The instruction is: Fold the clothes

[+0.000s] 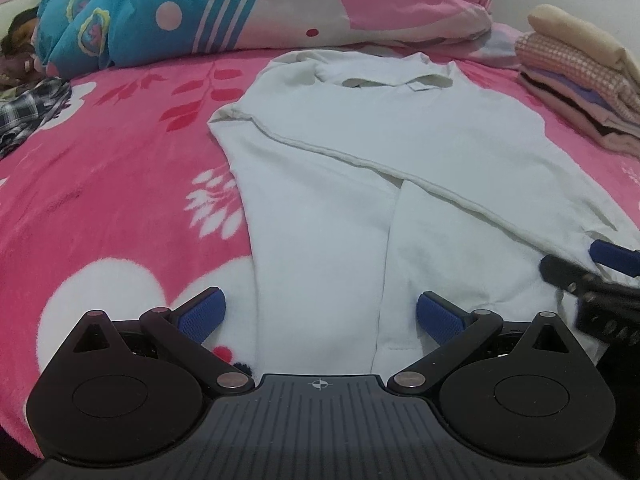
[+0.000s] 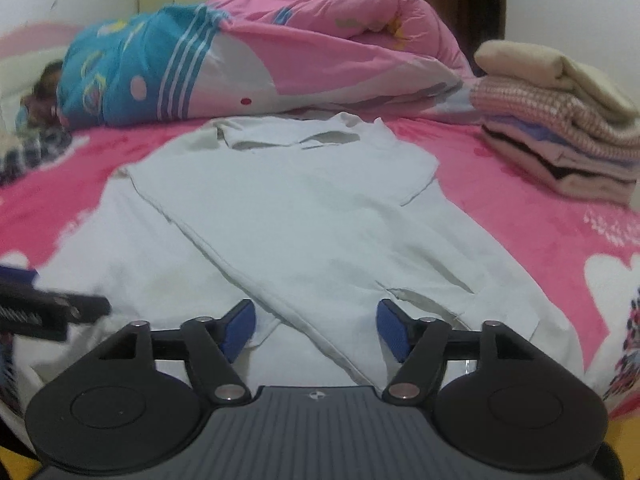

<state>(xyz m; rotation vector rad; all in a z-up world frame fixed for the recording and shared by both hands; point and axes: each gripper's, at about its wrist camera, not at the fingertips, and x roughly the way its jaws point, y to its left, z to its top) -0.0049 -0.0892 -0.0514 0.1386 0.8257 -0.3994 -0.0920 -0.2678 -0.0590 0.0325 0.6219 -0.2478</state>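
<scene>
**White shirt spread on the pink bed, both grippers empty**

The white shirt (image 1: 360, 168) lay flat on the pink floral blanket (image 1: 120, 168), collar toward the rolled quilt (image 1: 240, 4), with one long sleeve (image 2: 248, 240) folded diagonally across its body; the left gripper (image 1: 320, 316) hovered over the shirt's lower part with its jaws spread wide, holding nothing; the right gripper (image 2: 316, 328) hung over the near hem and the sleeve end, its blue pads (image 2: 394, 334) likewise apart and empty; a stack of folded clothes (image 2: 560, 128) sat on the blanket to the right, apart from the shirt; a plaid garment (image 1: 28, 112) lay crumpled at the far left.
</scene>
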